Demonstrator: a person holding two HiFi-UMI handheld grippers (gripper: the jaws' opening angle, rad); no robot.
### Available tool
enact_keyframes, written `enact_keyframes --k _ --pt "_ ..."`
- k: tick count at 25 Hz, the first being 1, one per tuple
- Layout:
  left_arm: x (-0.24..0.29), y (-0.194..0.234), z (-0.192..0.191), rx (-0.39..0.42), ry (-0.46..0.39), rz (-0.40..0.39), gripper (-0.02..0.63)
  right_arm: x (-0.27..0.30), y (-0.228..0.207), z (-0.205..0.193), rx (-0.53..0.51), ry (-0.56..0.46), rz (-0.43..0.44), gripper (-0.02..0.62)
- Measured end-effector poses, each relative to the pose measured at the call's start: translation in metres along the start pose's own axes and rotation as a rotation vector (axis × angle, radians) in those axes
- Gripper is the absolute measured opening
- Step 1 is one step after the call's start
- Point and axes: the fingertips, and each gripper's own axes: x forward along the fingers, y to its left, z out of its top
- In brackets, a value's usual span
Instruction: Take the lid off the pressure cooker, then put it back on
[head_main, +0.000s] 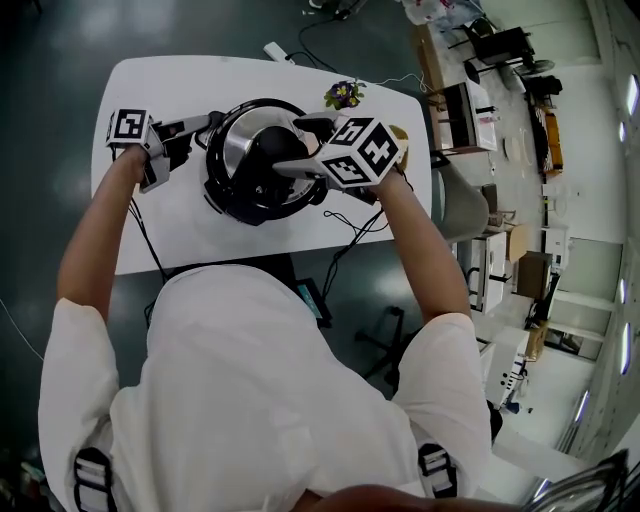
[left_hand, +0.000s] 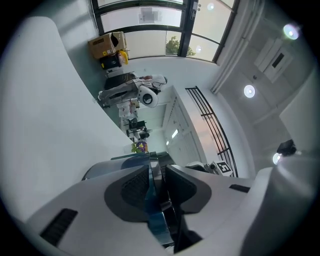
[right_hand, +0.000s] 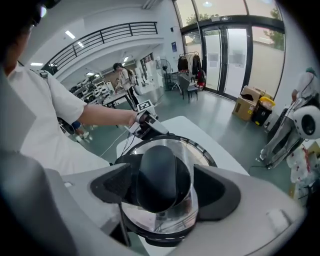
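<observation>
A black pressure cooker (head_main: 225, 195) stands on the white table (head_main: 160, 235), its shiny steel lid (head_main: 240, 140) on top. The lid's black knob (head_main: 272, 150) lies between the wide-spread fingers of my right gripper (head_main: 298, 146), which comes down on it from the right. In the right gripper view the knob (right_hand: 162, 180) fills the gap between the pads, and the lid (right_hand: 167, 220) shows below. My left gripper (head_main: 195, 135) sits level at the cooker's left side. Its pads are closed on the thin dark side handle (left_hand: 152, 210).
A small pot of flowers (head_main: 343, 94) stands at the table's far edge, right of the cooker. A white power strip (head_main: 277, 51) lies at the far edge, and cables (head_main: 345, 225) trail off the near right side. A person (right_hand: 122, 80) stands far back in the room.
</observation>
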Motion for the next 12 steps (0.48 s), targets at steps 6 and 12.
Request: enact_keyframes --k 6,12 --pt "0.0 0.002 -0.001 -0.023 -0.012 -0.01 0.091 0.016 -0.006 -0.013 0.01 0.062 -0.011 0.383" --pt "0.0 -0.001 -0.001 -0.045 -0.036 -0.006 0.087 0.019 -0.006 -0.017 0.0 0.114 -0.036 0.38"
